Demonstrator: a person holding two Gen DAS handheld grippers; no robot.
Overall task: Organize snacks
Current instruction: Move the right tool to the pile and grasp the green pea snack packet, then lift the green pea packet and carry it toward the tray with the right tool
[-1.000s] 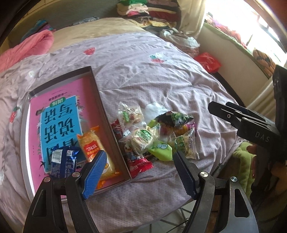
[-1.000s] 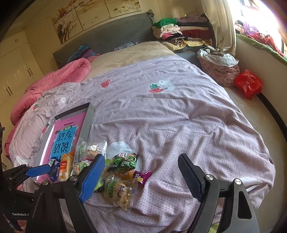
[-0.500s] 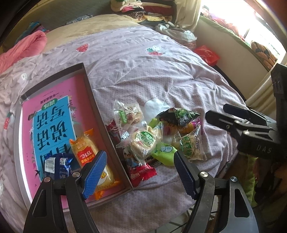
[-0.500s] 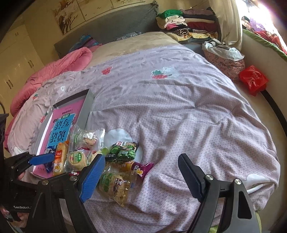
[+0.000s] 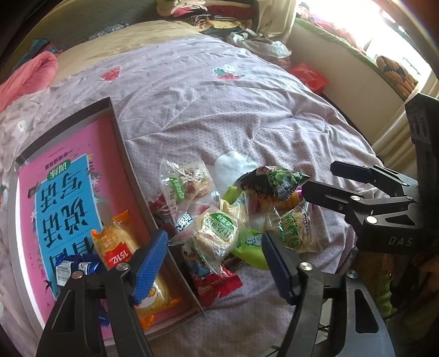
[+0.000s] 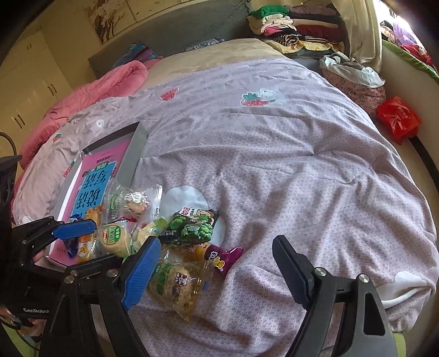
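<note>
A pile of wrapped snacks lies on the purple quilt: a round cake in clear wrap, a dark green pea bag, a clear pack of cakes, a red packet. A shallow grey box with a pink book in it holds an orange bread pack and a blue packet. My left gripper is open and empty, just above the pile. My right gripper is open and empty, right of the pile.
The box sits at the left of the bed. A pink duvet lies at the far left. Folded clothes, a bag of laundry and a red plastic bag are beyond the bed's right side.
Both grippers have moved forward and down toward the snack pile, which now looms larger. Both stay open. No snack has moved.
</note>
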